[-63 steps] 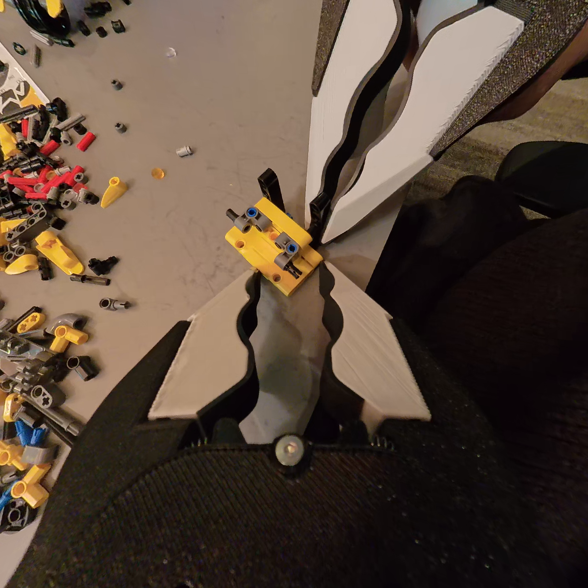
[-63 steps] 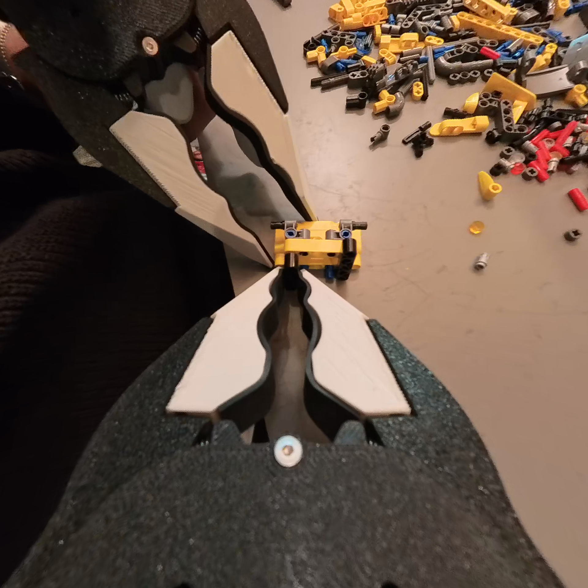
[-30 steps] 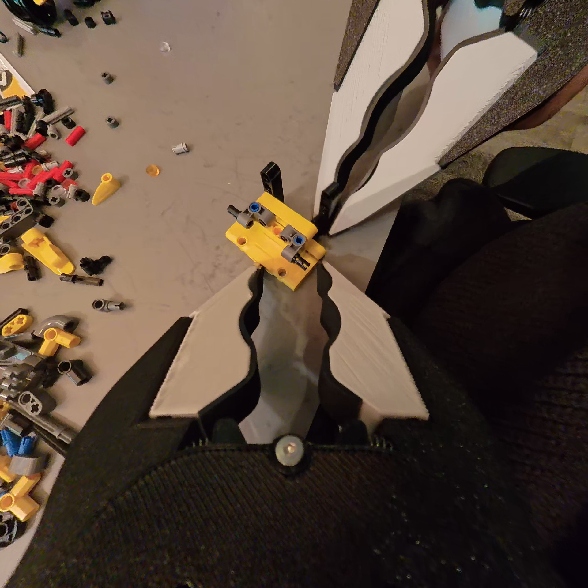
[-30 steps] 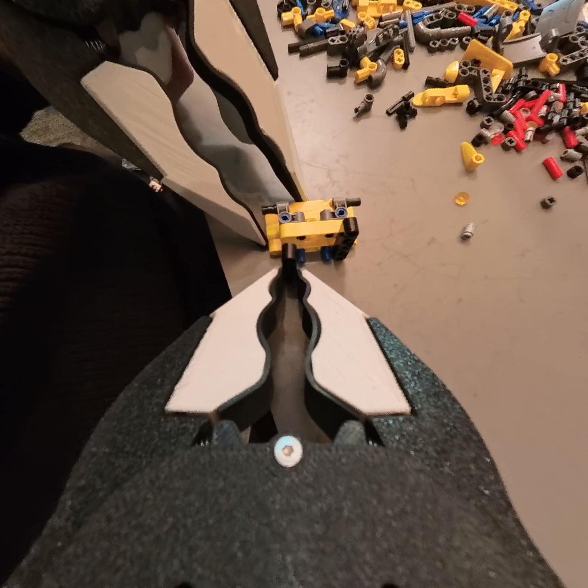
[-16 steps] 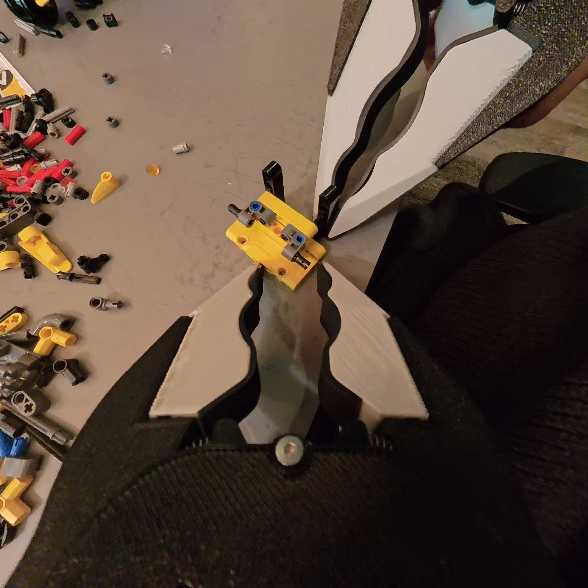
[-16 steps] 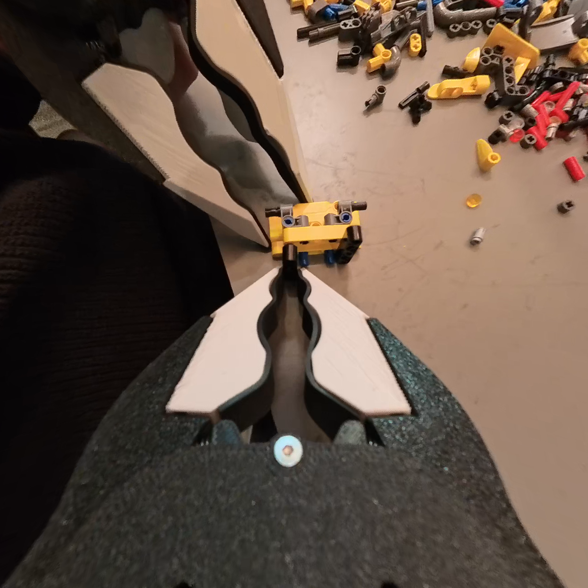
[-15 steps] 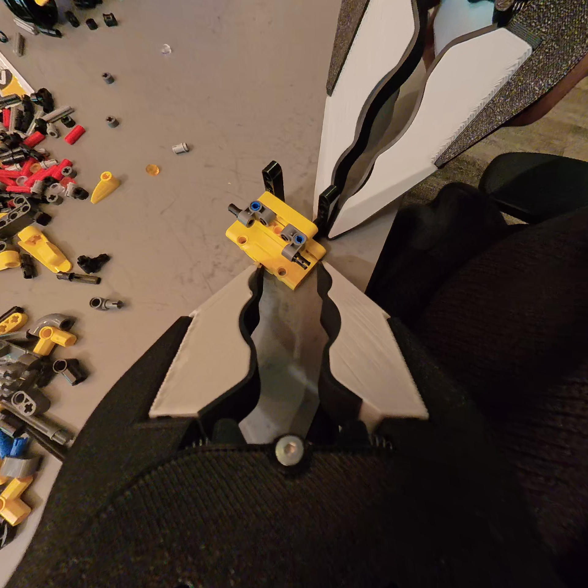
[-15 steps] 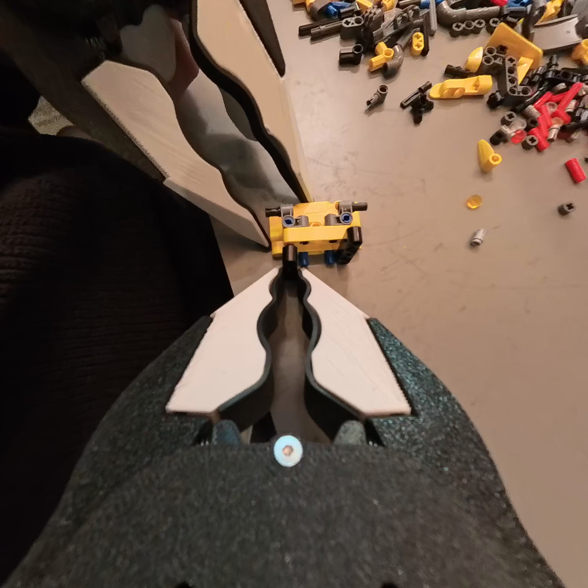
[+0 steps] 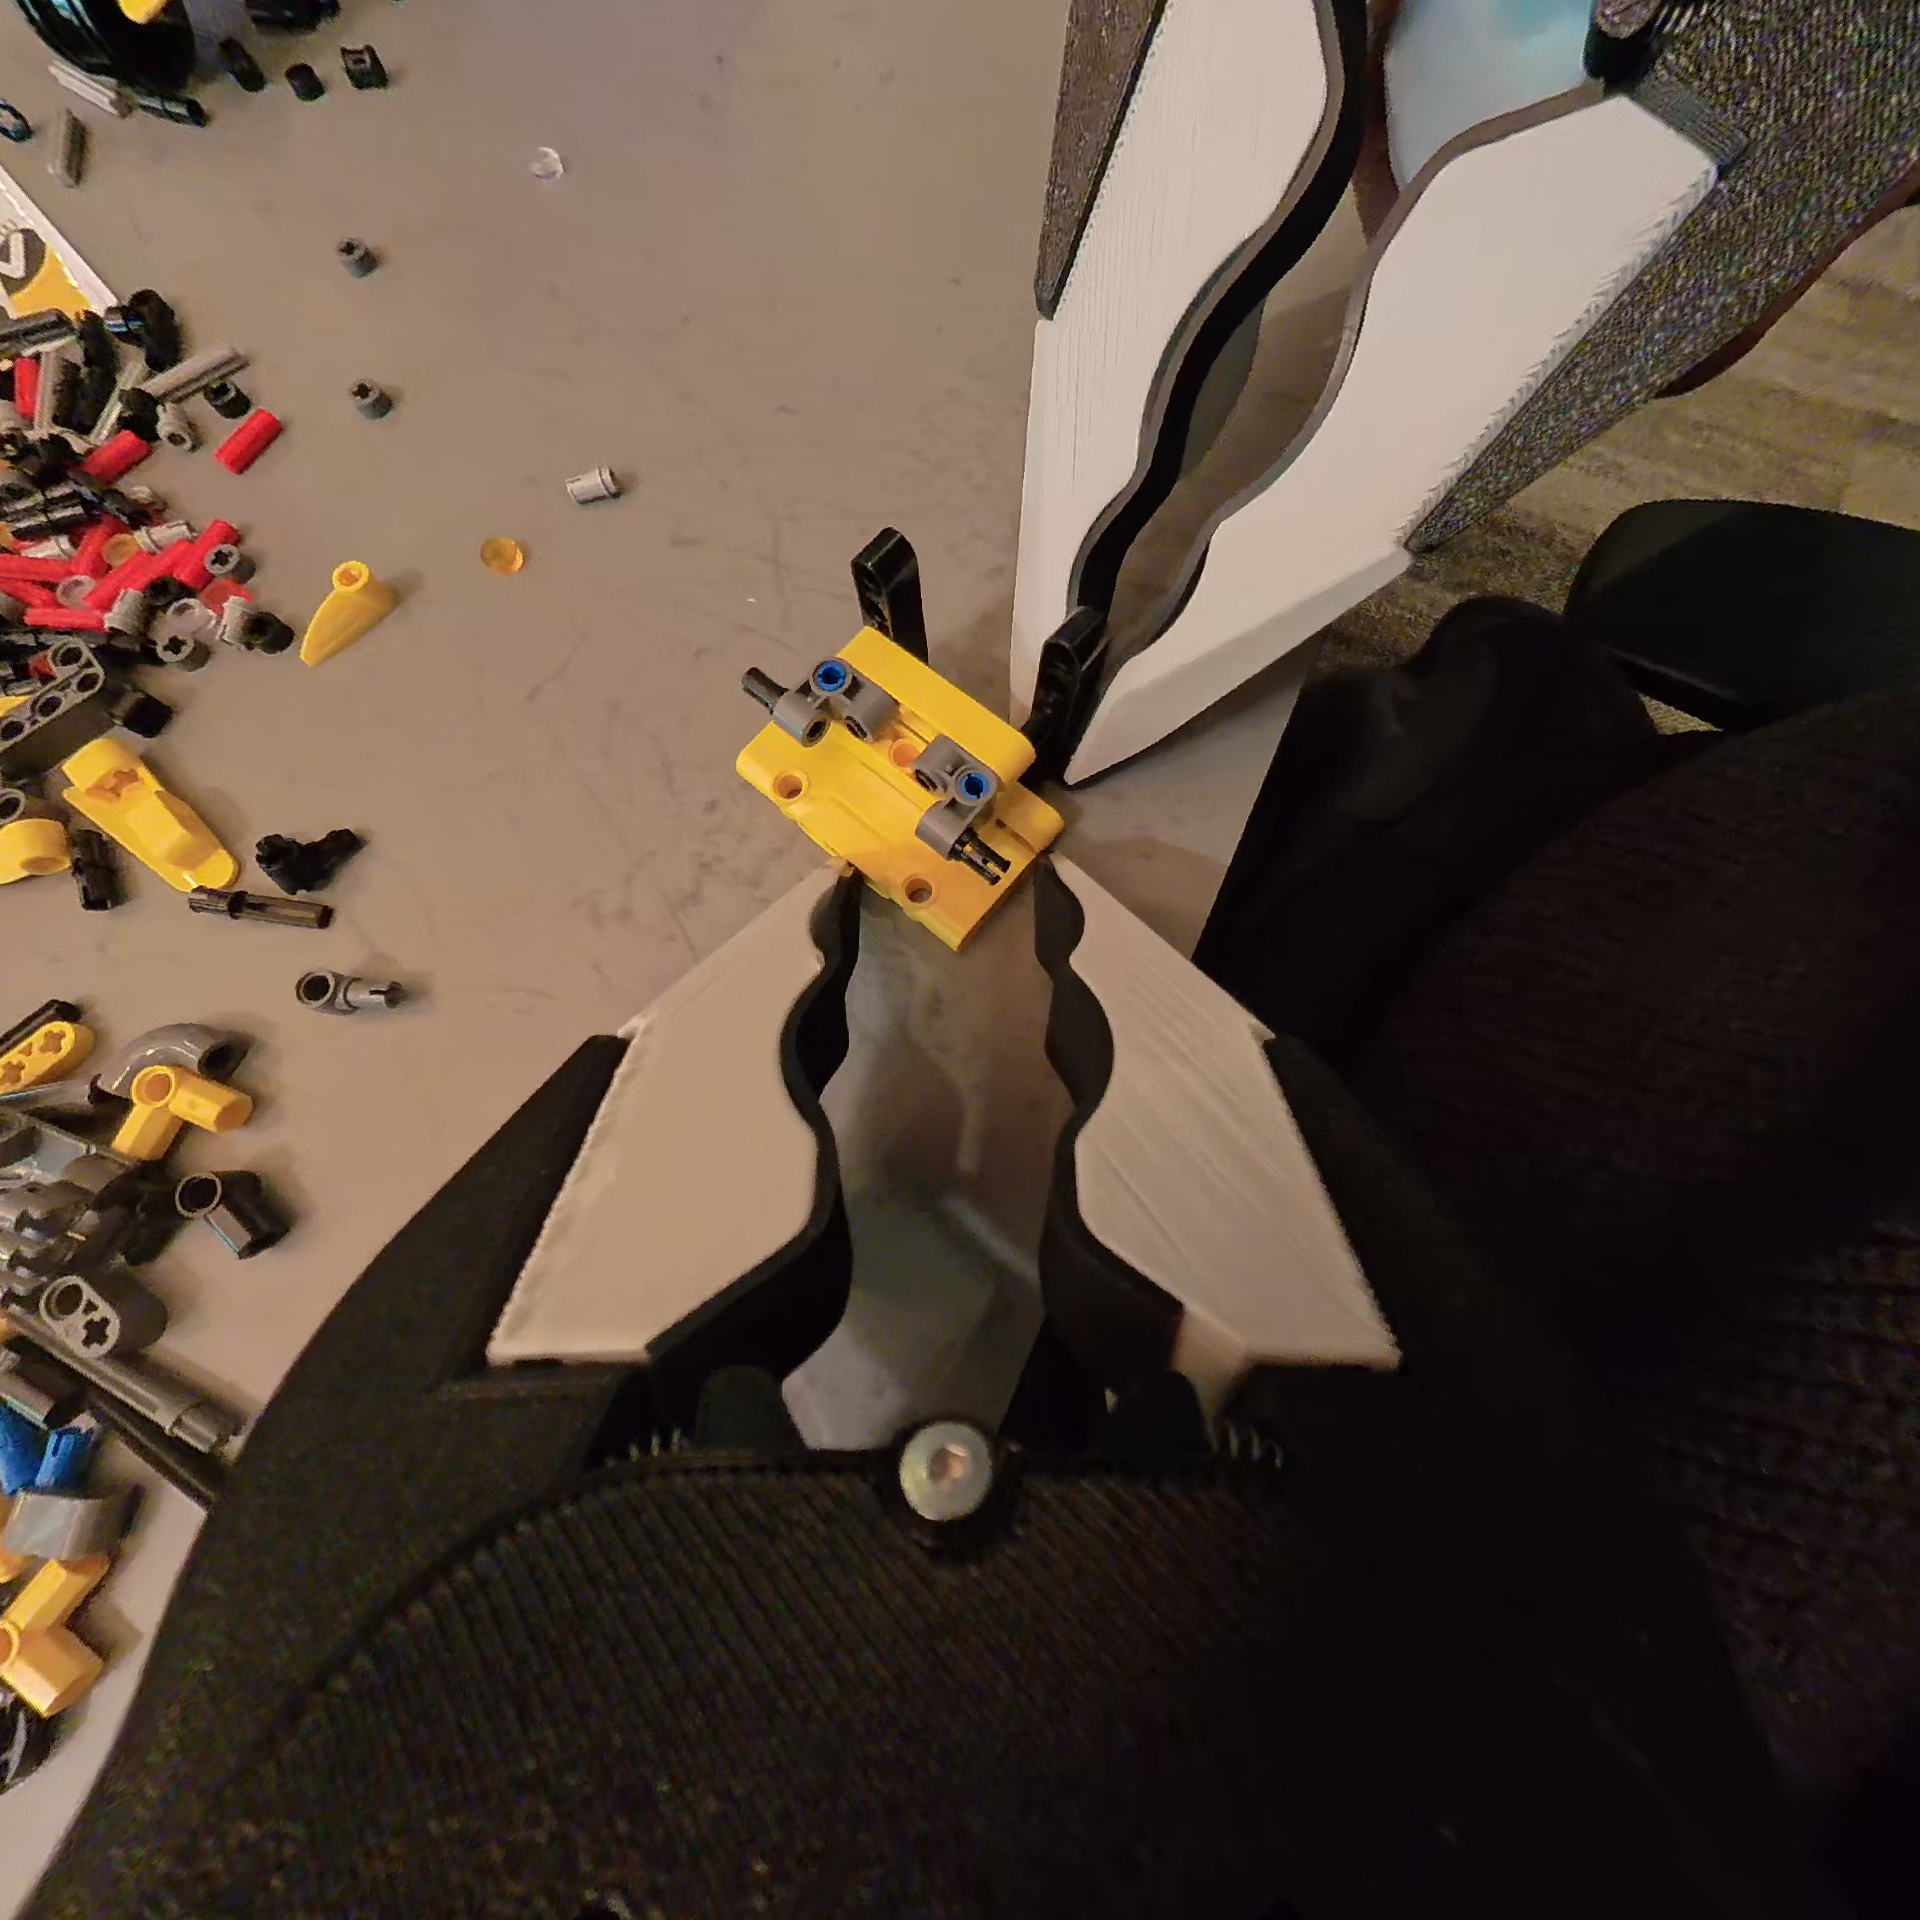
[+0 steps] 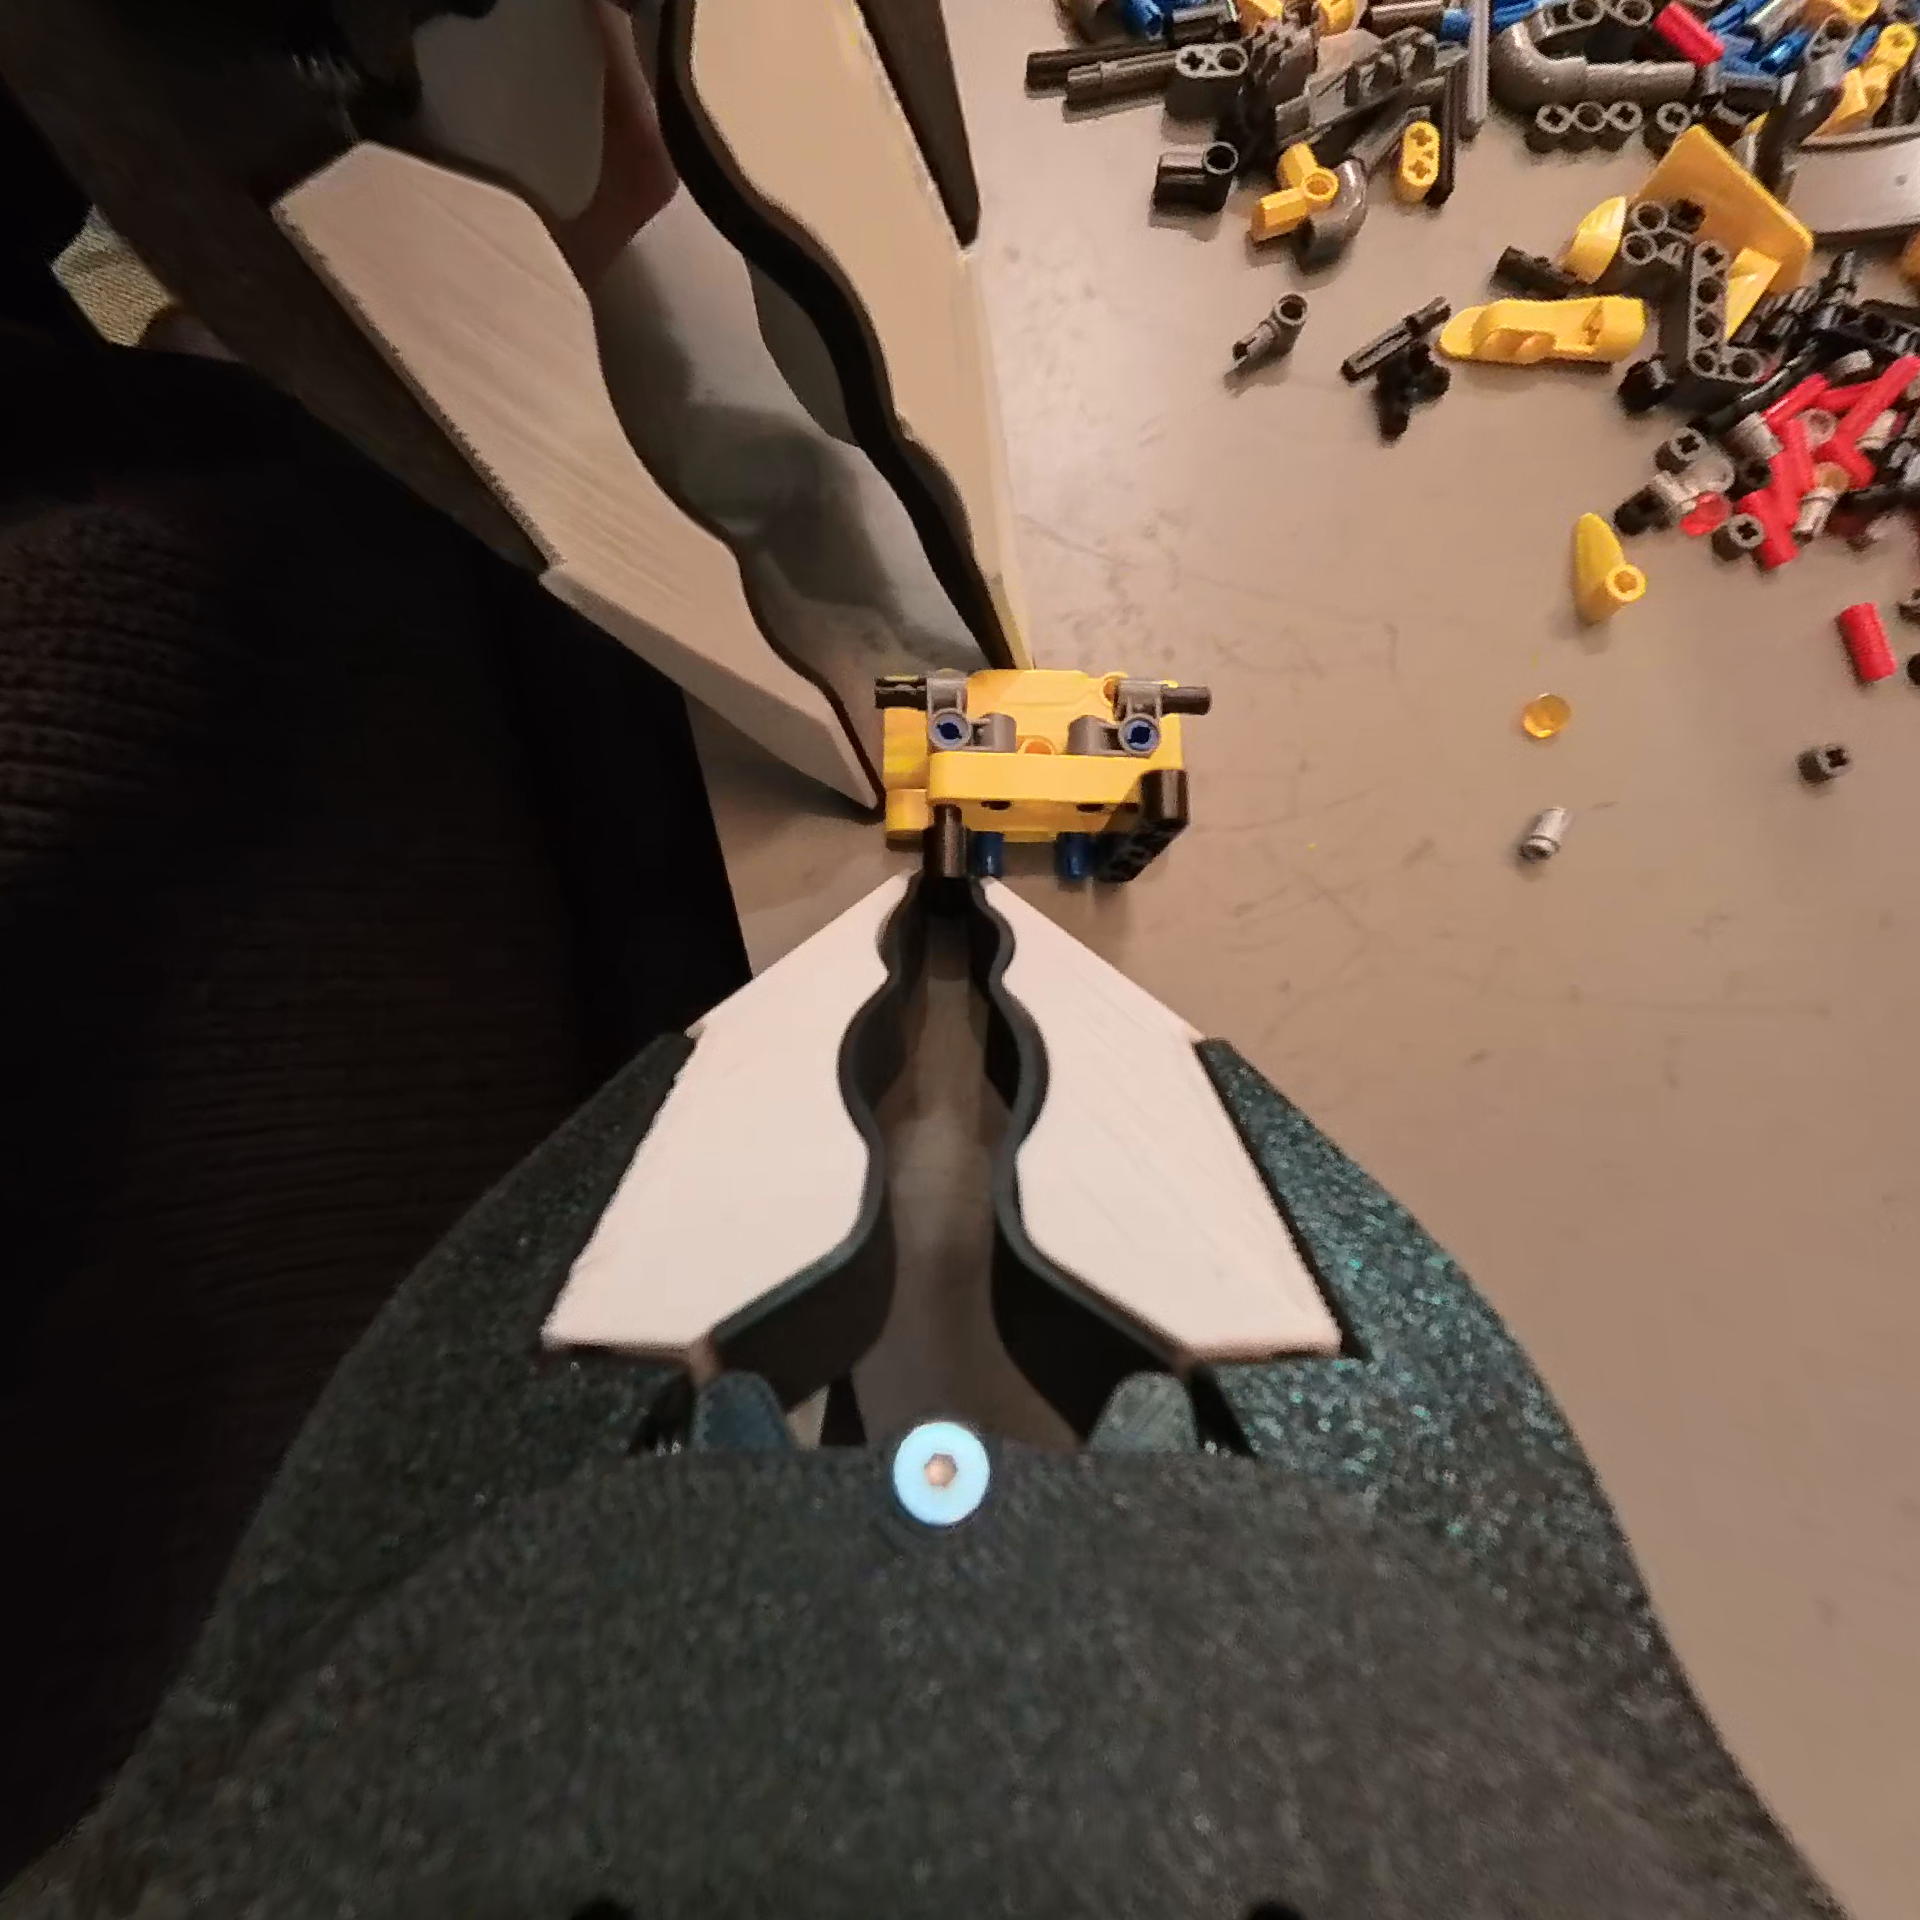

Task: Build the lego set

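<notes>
yellow assembly (image 9: 896, 781) | pinched between left gripper (image 9: 940, 896) fingers | right gripper (image 10: 943, 885) fingers apparently clamp its black beam (image 9: 1062, 673)

A grey table (image 9: 644, 312) carried scattered building pieces: a dense pile (image 10: 1558, 135) of black, grey, yellow and blue parts, and a cluster of red pins (image 9: 114, 561). Apart from these lay 1 yellow cone piece (image 9: 348, 623), 1 orange round stud (image 9: 502, 555) near it and 1 small grey pin (image 9: 592, 484). Black knitted cloth (image 9: 1610, 1039) hung at the table's edge, beside a black chair (image 9: 1766, 582) on carpet (image 9: 1714, 436).
</notes>
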